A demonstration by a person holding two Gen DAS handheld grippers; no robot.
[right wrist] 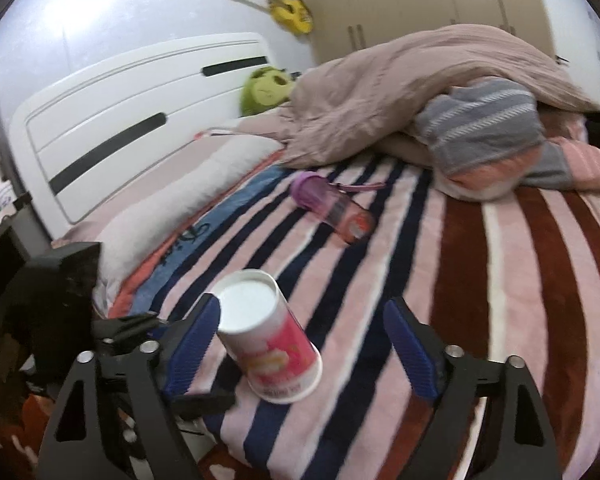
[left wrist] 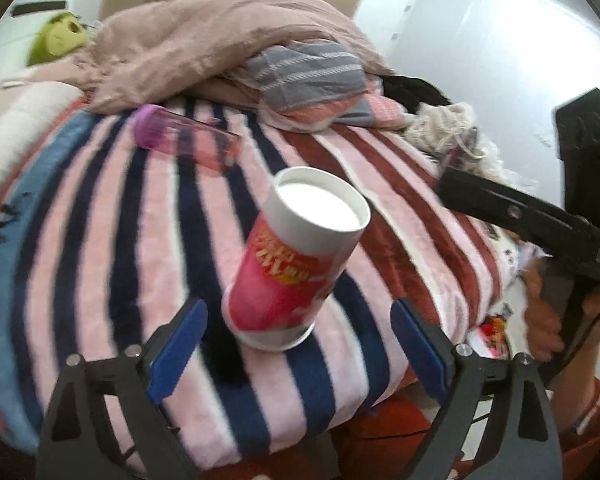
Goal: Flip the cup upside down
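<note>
Cup (right wrist: pixel 269 336) sits rim-down, tilted, on the bed (right wrist: pixel 500 280) between your spread right tool (right wrist: pixel 304 344). Left tool (left wrist: pixel 300 344) spread too, gripping nothing. Soft blanket: bump it pulling away and it tips.

You get soft, even daylight in both views; the left wrist view is brighter, w/ the far-right wall (left wrist: pixel 480 40) washed out to near white. The right wrist view is dimmer, esp. near left. Motion blur smears the cup (left wrist: pixel 296 260) print and the blanket (left wrist: pixel 100 240) stripes. Heavy fisheye bend at the edges, black vignette in the corners. Shadows are weak.
</note>
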